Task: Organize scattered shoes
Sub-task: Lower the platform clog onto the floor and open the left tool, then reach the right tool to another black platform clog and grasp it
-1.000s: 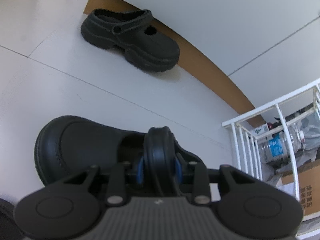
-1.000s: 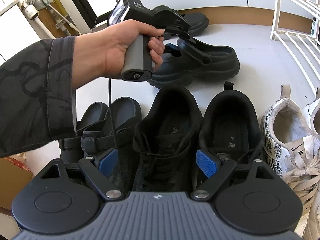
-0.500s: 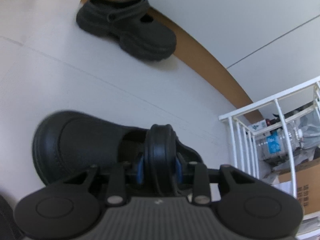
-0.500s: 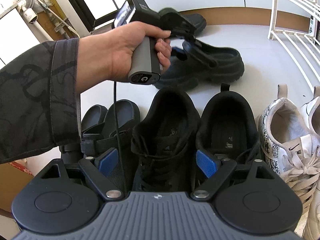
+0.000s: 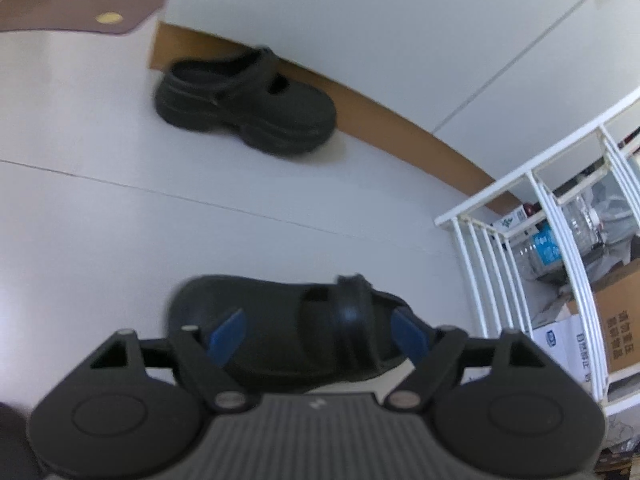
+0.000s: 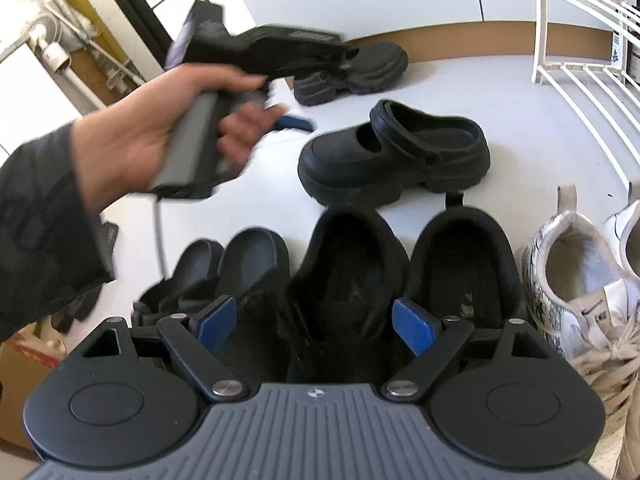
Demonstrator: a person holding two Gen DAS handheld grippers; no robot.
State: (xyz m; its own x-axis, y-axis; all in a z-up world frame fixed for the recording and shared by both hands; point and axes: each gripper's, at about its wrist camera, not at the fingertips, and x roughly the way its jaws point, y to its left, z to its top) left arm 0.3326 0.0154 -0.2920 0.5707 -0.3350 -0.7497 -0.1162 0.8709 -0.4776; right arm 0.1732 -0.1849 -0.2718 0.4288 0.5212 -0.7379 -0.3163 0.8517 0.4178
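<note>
A black chunky clog stands on the white floor just behind the row of shoes, toe to the left. In the left wrist view the same clog lies under my left gripper, which is open, its blue pads apart on either side and clear of the heel strap. The matching clog sits by the brown baseboard; from the right wrist it shows as the far clog. My right gripper hangs open over a pair of black sneakers, holding nothing.
Dark sandals stand left of the black sneakers and white patterned sneakers to their right. A hand holds the left gripper above the floor. A white wire rack with boxes and a bottle stands at the right.
My left gripper has let go of the clog's heel strap, opened, and pulled up and back to the left. The clog now rests on the floor. The right gripper has barely moved.
</note>
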